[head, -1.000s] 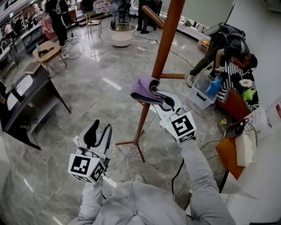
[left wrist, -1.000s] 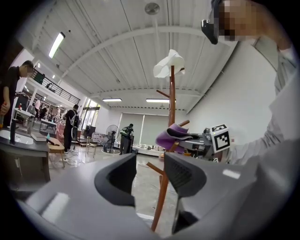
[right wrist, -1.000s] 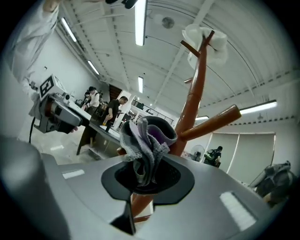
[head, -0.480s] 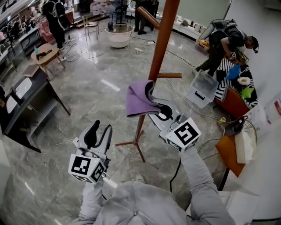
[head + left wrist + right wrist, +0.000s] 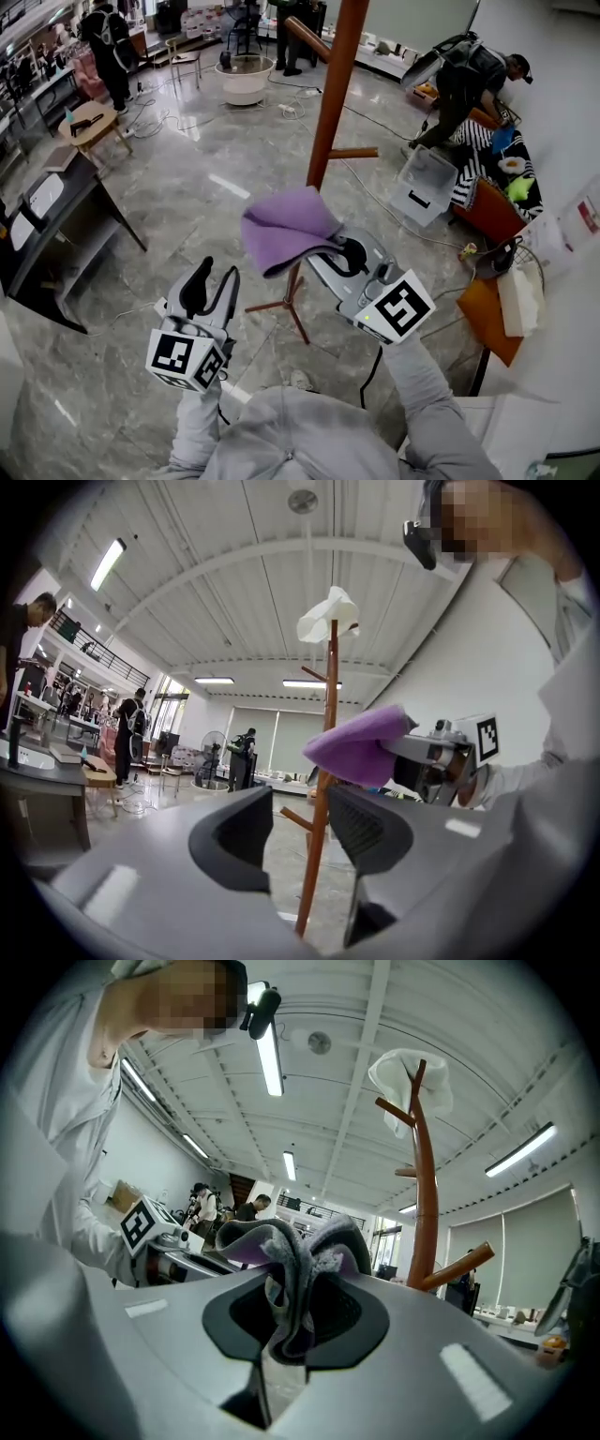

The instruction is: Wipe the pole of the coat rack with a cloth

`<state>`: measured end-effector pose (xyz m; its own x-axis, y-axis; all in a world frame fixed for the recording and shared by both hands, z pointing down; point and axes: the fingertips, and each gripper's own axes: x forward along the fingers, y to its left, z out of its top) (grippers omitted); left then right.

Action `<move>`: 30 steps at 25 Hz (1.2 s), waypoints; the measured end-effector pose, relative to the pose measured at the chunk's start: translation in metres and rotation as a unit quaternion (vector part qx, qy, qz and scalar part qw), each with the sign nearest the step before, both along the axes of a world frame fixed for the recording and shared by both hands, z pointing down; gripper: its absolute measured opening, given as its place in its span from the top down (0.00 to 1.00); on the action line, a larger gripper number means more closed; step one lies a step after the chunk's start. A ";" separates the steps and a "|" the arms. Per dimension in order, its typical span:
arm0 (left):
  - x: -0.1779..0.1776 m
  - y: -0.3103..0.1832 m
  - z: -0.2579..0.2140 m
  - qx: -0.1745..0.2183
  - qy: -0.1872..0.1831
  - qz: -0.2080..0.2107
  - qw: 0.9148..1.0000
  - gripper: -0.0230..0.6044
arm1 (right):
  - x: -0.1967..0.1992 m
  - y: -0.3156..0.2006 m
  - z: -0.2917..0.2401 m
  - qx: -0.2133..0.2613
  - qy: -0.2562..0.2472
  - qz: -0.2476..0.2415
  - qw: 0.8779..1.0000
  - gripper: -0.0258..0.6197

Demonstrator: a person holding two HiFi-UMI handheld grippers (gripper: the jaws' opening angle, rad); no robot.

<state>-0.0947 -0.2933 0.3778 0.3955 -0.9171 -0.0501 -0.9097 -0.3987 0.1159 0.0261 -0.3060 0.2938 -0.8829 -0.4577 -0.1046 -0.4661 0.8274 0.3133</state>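
The brown wooden coat rack pole (image 5: 330, 89) rises from tripod feet (image 5: 281, 307) on the floor, with side pegs (image 5: 359, 153). My right gripper (image 5: 330, 255) is shut on a purple cloth (image 5: 281, 228), held in front of the lower pole and apparently off it. In the right gripper view the cloth (image 5: 295, 1260) bunches between the jaws, with the pole (image 5: 427, 1194) to the right and a white item (image 5: 405, 1074) on its top. My left gripper (image 5: 208, 286) hangs open and empty, low at the left. Through the left gripper view the pole (image 5: 322, 789) shows between the jaws, the cloth (image 5: 361, 745) beside it.
A dark desk (image 5: 56, 211) stands at the left, a small round table (image 5: 89, 120) behind it. Cables (image 5: 309, 103) trail over the grey marble floor. A clear bin (image 5: 422, 186) and a person (image 5: 464, 80) bending over are at the right, clutter (image 5: 506, 291) beyond.
My right gripper has drawn the cloth down and back from the pole toward me; the cloth now hangs spread in front of the pole. The left gripper has stayed put.
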 end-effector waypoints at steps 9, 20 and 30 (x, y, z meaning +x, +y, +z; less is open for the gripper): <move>0.001 0.010 -0.006 0.010 -0.002 0.023 1.000 0.65 | 0.010 0.039 -0.007 -0.006 -0.052 0.036 0.998 0.88; 0.011 0.009 -0.014 0.020 -0.008 0.058 0.998 0.65 | 0.093 0.041 0.007 -0.036 -0.142 0.211 0.966 0.88; 0.024 0.003 -0.025 0.025 -0.009 0.078 0.997 0.65 | 0.172 0.042 0.022 -0.057 -0.190 0.340 0.919 0.88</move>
